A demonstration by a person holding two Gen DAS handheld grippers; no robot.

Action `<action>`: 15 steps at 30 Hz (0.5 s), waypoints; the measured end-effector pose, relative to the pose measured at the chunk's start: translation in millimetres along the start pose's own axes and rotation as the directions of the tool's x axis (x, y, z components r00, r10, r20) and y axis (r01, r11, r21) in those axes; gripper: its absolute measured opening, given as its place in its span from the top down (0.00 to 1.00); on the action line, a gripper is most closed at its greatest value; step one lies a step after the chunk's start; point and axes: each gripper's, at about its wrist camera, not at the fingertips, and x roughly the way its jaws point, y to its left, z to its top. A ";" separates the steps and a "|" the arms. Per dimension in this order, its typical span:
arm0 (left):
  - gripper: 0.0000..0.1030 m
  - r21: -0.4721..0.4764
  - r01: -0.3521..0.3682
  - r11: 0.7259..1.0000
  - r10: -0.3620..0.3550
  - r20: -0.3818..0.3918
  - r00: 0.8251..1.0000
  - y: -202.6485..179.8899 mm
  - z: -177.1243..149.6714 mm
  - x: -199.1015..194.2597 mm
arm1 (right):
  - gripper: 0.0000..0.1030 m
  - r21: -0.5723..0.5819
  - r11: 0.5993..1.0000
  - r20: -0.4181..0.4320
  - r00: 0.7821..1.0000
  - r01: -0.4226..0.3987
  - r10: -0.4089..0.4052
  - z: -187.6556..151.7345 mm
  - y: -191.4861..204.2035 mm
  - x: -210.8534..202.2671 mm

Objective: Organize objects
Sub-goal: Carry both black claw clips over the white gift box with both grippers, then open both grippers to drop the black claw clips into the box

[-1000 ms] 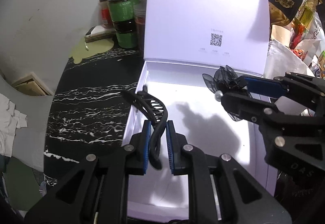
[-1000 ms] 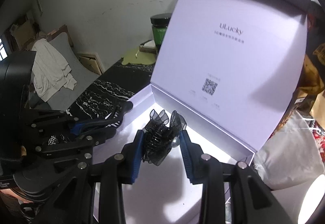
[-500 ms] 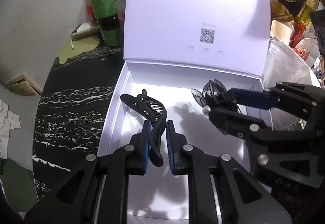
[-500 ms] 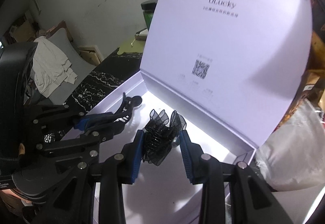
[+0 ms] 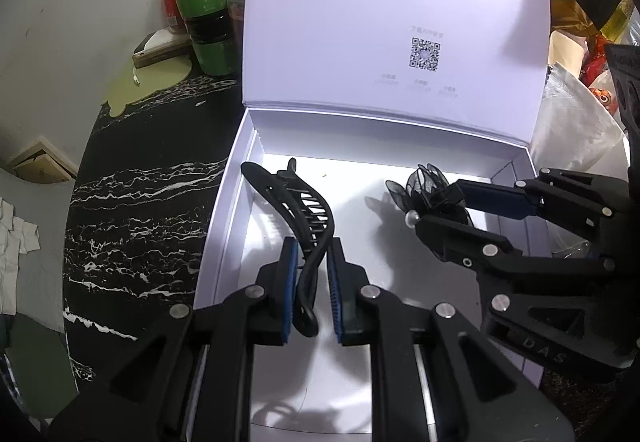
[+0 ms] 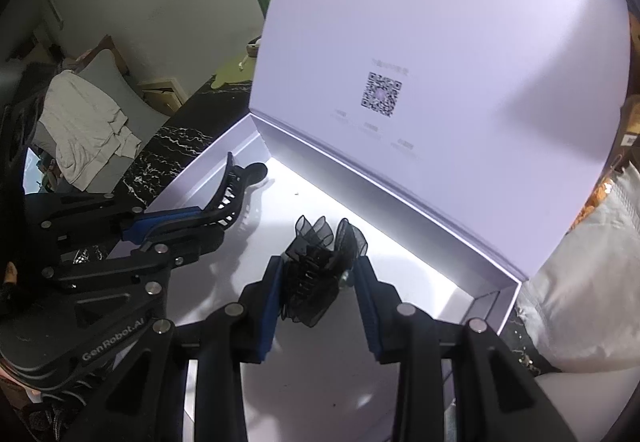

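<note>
- The left claw [image 5: 313,282] is clamped tight on the tail end of a long black hair clip [image 5: 298,213], its blue pads squeezing the thin curved bar between them.
- That hair clip juts forward out of the claw, teeth showing along its arched back, over the left part of the white box [image 5: 224,226]; whether its far tip touches the floor of the box I cannot tell.
- The right claw [image 6: 318,282] holds a smaller black clip trimmed with sheer dark ribbon [image 6: 320,266], the pads set a little apart and pressing on either side of it.
- A small pearl-like bead [image 5: 411,217] shows at the edge of the ribbon clip, seen from the left wrist view.
- The ribbon clip hangs over the right part of the box, well apart from the long clip.
- Both claws tilt steeply down into the open box.
- The box lid [image 6: 460,61] stands upright at the back, with a printed square code [image 6: 382,93] and the word "uLucky" near the top.
- The box sits on a black desk [image 5: 132,209] veined with white.
- Green-labelled jars [image 5: 204,9] are stacked behind the box on the left, next to a pale green mat [image 5: 148,83].
- Crinkled white bags [image 6: 592,274] lie to the right of the box.
</note>
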 end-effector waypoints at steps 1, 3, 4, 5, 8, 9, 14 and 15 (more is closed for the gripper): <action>0.86 -0.002 -0.001 1.000 0.001 -0.002 1.000 0.2 0.2 0.4 | 0.65 0.002 1.000 -0.002 1.000 0.001 -0.001 -0.2 -0.8 0.7; 0.86 -0.006 -0.003 1.000 0.003 -0.004 1.000 0.6 0.3 1.0 | 0.65 0.006 1.000 -0.007 1.000 0.003 -0.003 0.4 -2.3 2.5; 0.86 -0.009 -0.003 1.000 0.003 -0.005 1.000 0.8 0.2 1.2 | 0.65 0.009 1.000 -0.009 1.000 0.004 -0.004 0.5 -2.7 3.4; 0.86 -0.013 -0.003 1.000 0.003 -0.007 1.000 1.3 0.3 1.7 | 0.65 0.010 1.000 -0.010 1.000 0.006 -0.006 0.3 -3.1 4.0; 0.86 -0.027 -0.001 1.000 0.000 -0.011 1.000 3.0 -0.3 2.5 | 0.65 0.013 1.000 -0.014 1.000 0.007 -0.007 0.5 -4.4 6.0; 0.86 -0.029 0.000 1.000 -0.001 -0.013 1.000 3.5 -0.5 2.9 | 0.64 0.014 1.000 -0.018 1.000 0.012 -0.012 1.2 -4.3 7.7; 0.86 -0.030 -0.008 1.000 0.008 -0.011 1.000 3.9 -0.6 2.6 | 0.63 0.024 1.000 -0.035 0.999 0.019 -0.018 1.1 -5.8 13.7; 0.86 -0.028 -0.012 1.000 0.011 -0.010 1.000 3.3 -0.9 2.1 | 0.61 0.024 1.000 -0.038 0.999 0.019 -0.018 0.8 -6.0 14.4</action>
